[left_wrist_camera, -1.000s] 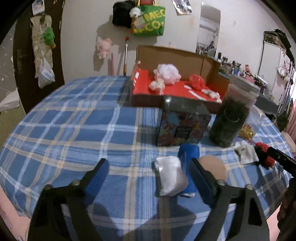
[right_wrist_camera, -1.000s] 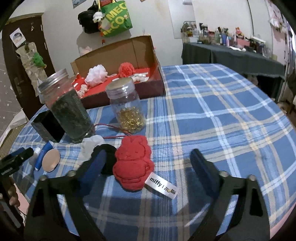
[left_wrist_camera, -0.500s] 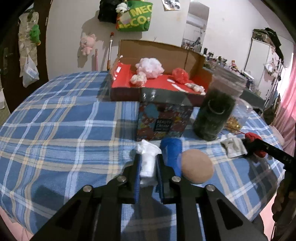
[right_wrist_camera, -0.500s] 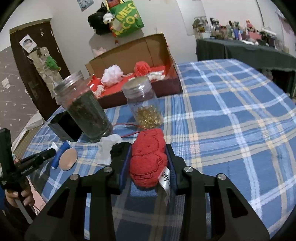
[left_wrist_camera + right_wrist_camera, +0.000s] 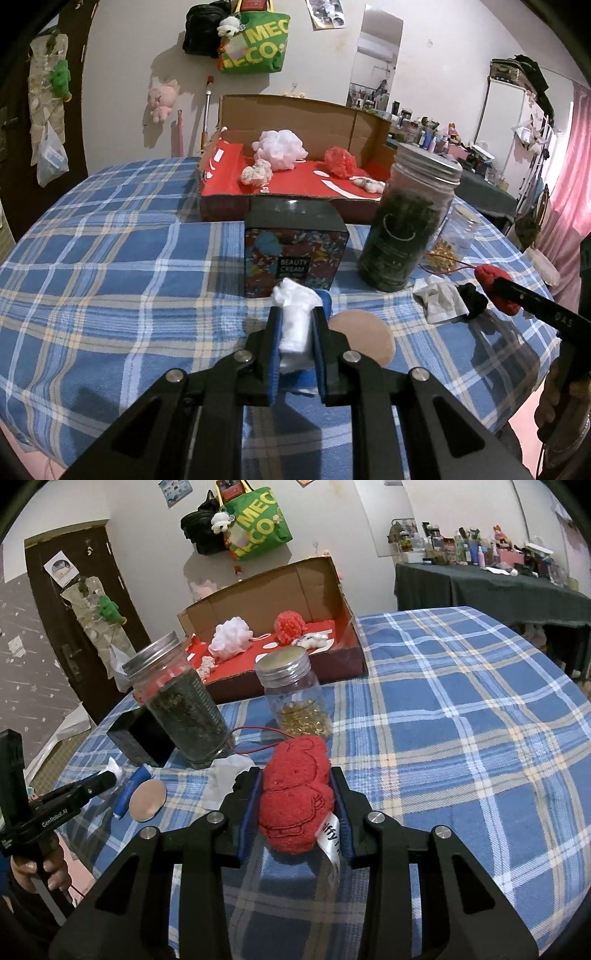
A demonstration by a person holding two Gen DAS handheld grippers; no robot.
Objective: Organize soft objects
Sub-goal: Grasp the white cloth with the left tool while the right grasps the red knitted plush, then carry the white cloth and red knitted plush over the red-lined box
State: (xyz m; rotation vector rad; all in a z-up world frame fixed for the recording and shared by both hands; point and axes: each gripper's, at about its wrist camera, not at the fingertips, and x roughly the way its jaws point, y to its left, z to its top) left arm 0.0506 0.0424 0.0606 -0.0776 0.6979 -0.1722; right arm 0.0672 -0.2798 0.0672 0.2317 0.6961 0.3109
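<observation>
My left gripper (image 5: 295, 314) is shut on a white soft wad (image 5: 295, 317) and holds it just above the blue plaid table. My right gripper (image 5: 295, 775) is shut on a red plush towel figure (image 5: 295, 794) with a white tag. The open cardboard box (image 5: 295, 184) with a red floor stands at the back and holds a white pouf (image 5: 282, 144), a red pouf (image 5: 340, 166) and small white pieces. The right gripper also shows in the left wrist view (image 5: 495, 284), the left gripper in the right wrist view (image 5: 107, 779).
A beauty cream box (image 5: 295, 254), a tall jar of dark leaves (image 5: 406, 225) and a small jar of gold bits (image 5: 299, 701) stand before the cardboard box. A blue tube (image 5: 131, 786), a tan round pad (image 5: 362, 339), a white cloth (image 5: 439, 302) and a black item (image 5: 472, 301) lie nearby.
Both grippers were open a second ago. The left closed on the white wad and the right closed on the red plush; both have since lifted slightly.
</observation>
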